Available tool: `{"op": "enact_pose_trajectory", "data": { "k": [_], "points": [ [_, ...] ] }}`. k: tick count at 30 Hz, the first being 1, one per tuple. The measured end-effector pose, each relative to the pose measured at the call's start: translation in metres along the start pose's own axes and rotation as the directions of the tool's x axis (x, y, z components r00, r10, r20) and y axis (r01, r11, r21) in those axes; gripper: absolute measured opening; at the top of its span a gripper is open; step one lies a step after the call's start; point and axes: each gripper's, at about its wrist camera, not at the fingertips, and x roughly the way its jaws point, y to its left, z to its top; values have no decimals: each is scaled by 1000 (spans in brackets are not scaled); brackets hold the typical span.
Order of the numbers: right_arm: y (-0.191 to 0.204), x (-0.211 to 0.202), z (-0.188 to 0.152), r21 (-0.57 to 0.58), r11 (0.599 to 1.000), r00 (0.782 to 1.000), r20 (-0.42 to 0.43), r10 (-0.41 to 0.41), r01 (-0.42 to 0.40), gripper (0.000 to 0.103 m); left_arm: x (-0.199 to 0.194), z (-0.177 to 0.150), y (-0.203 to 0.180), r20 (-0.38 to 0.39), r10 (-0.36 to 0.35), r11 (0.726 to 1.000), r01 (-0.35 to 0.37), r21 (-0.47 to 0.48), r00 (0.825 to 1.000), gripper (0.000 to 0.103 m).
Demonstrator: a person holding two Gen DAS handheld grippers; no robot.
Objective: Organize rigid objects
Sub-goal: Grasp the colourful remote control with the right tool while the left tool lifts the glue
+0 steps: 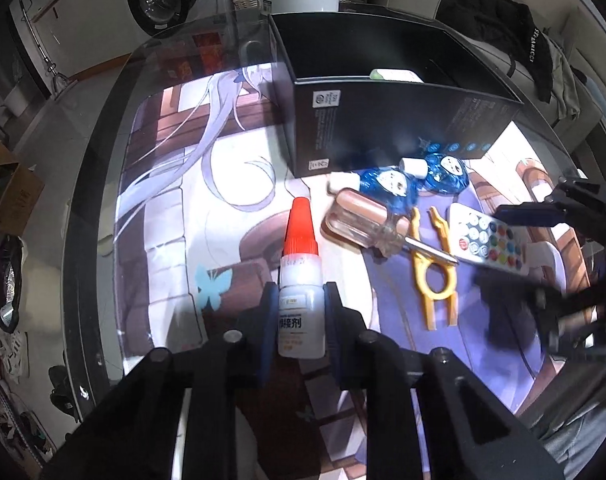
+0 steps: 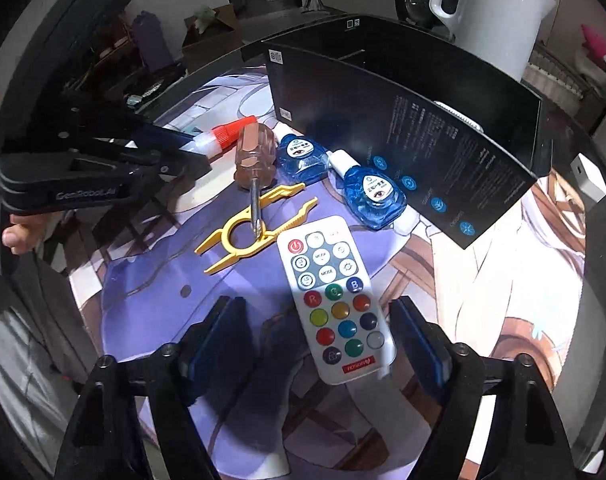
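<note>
Ahead of my tongs, the screwdriver (image 2: 250, 156), yellow clip (image 2: 243, 236) and two blue bottles (image 2: 373, 196) crowded the black box (image 2: 403, 136); bare mat (image 1: 175, 208) lay open at the frame's left.

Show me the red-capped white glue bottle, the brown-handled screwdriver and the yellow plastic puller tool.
red-capped white glue bottle (image 1: 302, 300): left wrist view, label.
brown-handled screwdriver (image 2: 251, 152): right wrist view, handle.
yellow plastic puller tool (image 2: 223, 238): right wrist view, ring edge.
</note>
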Motion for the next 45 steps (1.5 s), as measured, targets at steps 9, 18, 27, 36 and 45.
{"op": "enact_pose_trajectory", "data": {
  "k": [9,18,27,36,45],
  "points": [
    [-15,-4,2,137,989,998,-17,55,-53,40,-2,-4,-7,12,-6,1000,6,26,1000,24],
    [-1,3,9,55,998,1000,6,-25,25,39,0,1,-10,9,-5,999,5,39,1000,22],
    [-4,-1,6,91,996,999,30,-23,20,39,-15,2,-7,56,-16,1000,15,24,998,19],
    [-2,-25,11,117,993,989,144,-33,16,39,-48,6,-9,180,-41,999,36,31,983,19],
    [-3,-50,13,147,989,967,251,-39,1,39,-73,13,-5,296,-54,999,54,9,954,19]
  ]
}}
